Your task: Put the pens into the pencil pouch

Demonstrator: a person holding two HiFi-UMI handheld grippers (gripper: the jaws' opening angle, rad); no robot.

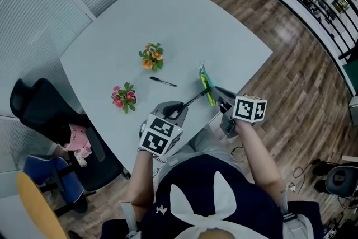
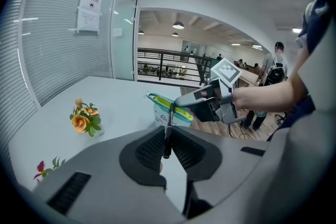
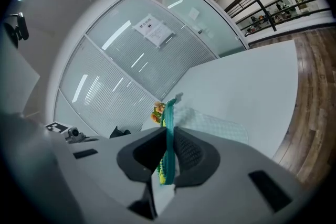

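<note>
My left gripper point(image 1: 179, 112) has its jaws nearly closed, clamped on a black pen point(image 1: 197, 99) whose tip is at the pencil pouch point(image 1: 206, 81) mouth. Right gripper point(image 1: 217, 92) pinches the pouch's teal zipper edge, close to the table's point(image 1: 184, 19) near edge. Second pen point(image 1: 163, 81) lies loose mid-table with open surface around it. I can't see inside the pouch.

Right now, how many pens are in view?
2. One pen lies loose on the table; the other pen is clamped in the left claw, tip at the pouch. Others may hide inside it.
</note>
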